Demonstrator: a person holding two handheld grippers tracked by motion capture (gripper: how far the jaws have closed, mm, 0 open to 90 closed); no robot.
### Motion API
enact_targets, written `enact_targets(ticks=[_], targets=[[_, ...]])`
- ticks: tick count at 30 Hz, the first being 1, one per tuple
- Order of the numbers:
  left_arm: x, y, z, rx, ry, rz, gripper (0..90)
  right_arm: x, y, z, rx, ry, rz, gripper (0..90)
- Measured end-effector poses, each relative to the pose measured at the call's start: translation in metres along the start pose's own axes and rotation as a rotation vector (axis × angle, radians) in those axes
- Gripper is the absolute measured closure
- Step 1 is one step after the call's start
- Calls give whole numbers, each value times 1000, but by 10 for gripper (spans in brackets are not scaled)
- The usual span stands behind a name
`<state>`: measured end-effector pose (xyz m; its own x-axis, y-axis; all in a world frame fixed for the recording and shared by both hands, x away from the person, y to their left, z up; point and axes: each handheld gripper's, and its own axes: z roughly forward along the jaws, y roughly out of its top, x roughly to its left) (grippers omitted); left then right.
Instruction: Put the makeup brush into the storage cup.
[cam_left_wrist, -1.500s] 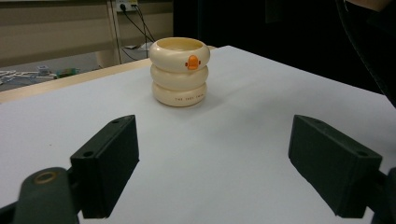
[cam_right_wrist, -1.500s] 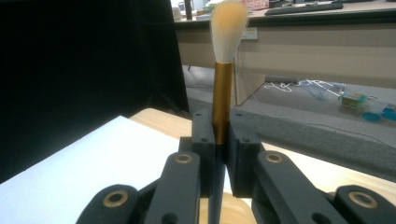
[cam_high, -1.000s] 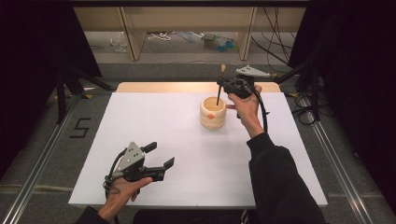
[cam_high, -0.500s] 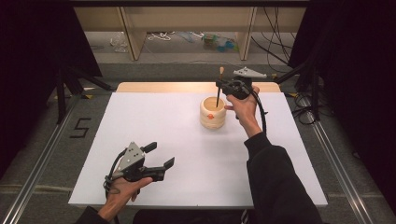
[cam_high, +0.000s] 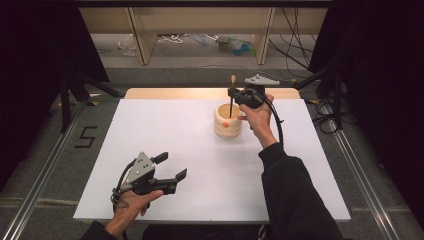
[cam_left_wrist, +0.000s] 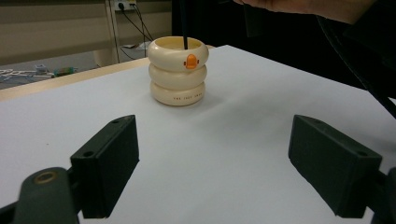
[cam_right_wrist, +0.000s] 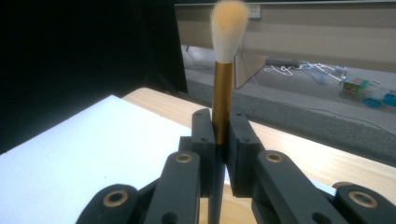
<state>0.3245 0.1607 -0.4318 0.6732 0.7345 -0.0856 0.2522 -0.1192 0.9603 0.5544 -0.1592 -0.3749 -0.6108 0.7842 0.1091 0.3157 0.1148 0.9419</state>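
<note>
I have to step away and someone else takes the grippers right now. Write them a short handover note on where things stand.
Right gripper: shut on the makeup brush, bristles up, handle end inside the cream ringed holder.
Left gripper: open, nothing between its jaws, low over the near left of the white table, aimed at the holder.
Done: brush gripped and upright, its tip in the holder's mouth.
Left: whether it has reached the bottom cannot be told. Probably lower it, open the right jaws and draw the hand away.
</note>
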Motion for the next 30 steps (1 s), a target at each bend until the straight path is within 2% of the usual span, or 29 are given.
enact_targets(ticks=[9, 16, 17, 23, 24, 28, 29, 30], targets=[[0, 0, 0, 0, -2, -1, 160, 2, -5, 7, 23, 6, -8, 835], [0, 0, 0, -2, -4, 0, 161, 1, -9, 10, 49, -8, -4, 835], [0, 0, 0, -3, -4, -2, 160, 1, -10, 11, 44, -9, -21, 835], [0, 0, 0, -6, -10, -3, 161, 1, -11, 12, 75, -14, -9, 835], [-1, 0, 0, -6, -9, -17, 161, 0, -12, 13, 71, -13, -15, 834], [-1, 0, 0, -5, -8, -17, 161, -1, -15, 14, 83, -19, -18, 832], [0, 0, 0, 1, -6, -3, 161, -1, -16, 14, 112, -21, -1, 781], [0, 0, 0, 1, -6, -4, 161, -1, -16, 14, 112, -21, -1, 781]])
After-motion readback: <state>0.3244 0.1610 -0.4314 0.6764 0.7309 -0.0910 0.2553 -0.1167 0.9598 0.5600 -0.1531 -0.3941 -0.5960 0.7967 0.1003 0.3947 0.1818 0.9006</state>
